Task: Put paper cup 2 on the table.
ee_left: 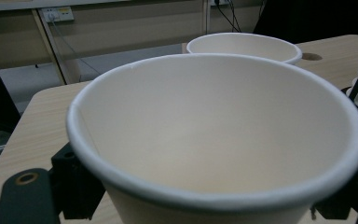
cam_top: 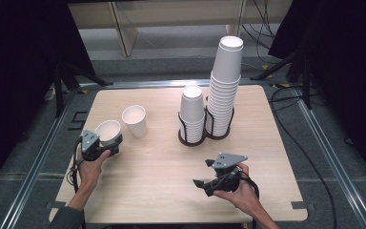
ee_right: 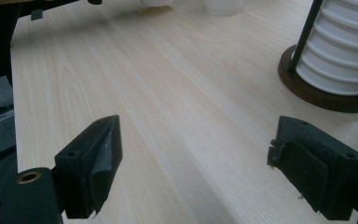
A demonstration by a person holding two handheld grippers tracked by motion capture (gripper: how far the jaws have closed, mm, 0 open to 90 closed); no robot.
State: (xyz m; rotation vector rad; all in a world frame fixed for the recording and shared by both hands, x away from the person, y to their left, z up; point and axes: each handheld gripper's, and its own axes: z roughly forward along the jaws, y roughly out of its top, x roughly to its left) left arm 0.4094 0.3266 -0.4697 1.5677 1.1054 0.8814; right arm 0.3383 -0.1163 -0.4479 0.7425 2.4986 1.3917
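A white paper cup stands upright at the left side of the bench, mouth up, and the left tongs hold it: in the left gripper view the cup sits between the two black jaws, which press on its wall from either side just under the rolled rim. The person's left hand grips the tool from the near edge of the bench. Just beyond and to the right of the held cup stands a second paper cup, also upright and open, close to the first but apart from it; its rim shows behind the held cup in the left gripper view. Farther right, near the middle of the bench, a dark wire holder carries a short stack of upturned cups, and touching it on the right a second holder carries a tall stack that leans slightly. The right tongs hover low over bare wood at the near right, well apart from the cups, held in the right hand; their jaws stand wide with nothing between them, and the base of the short stack lies ahead to one side.
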